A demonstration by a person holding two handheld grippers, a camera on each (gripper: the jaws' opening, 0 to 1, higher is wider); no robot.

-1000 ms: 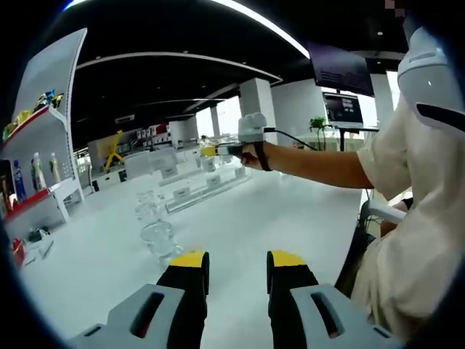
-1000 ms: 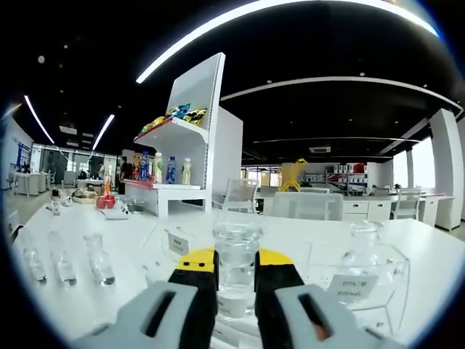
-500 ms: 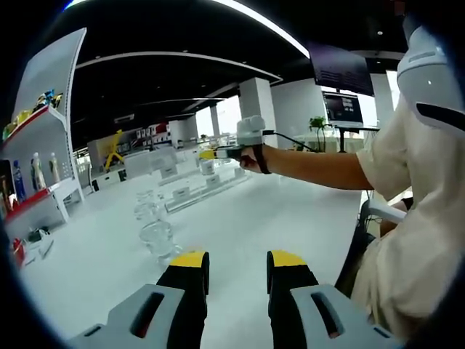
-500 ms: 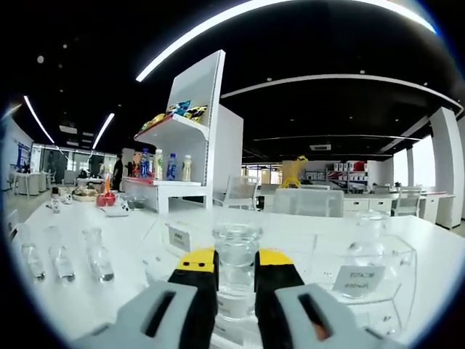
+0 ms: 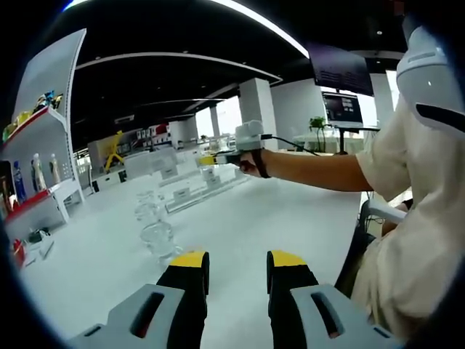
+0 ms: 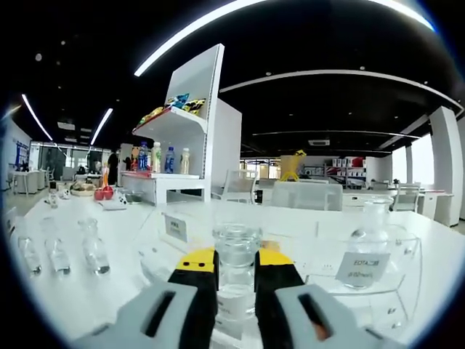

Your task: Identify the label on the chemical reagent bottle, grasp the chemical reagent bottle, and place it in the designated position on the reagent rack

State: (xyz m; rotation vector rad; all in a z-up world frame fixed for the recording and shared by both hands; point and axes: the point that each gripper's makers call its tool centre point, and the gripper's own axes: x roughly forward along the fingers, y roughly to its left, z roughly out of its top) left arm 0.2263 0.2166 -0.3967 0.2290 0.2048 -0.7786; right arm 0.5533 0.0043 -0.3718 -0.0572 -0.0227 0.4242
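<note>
Clearly, the right gripper (image 6: 235, 273) is clamped on a clear glass reagent bottle (image 6: 236, 270), its lower half hidden between the jaws, just before the transparent reagent rack (image 6: 407, 276); rack labels (image 6: 362, 267) read too blurred. Left gripper (image 5: 235, 267) hangs parted, empty, over the white table (image 5: 290, 218).

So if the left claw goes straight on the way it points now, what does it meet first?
Probably nothing soon. The left claw is open over bare white table. The clear glass bottle stands left of its line, though depth is hard to judge.
</note>
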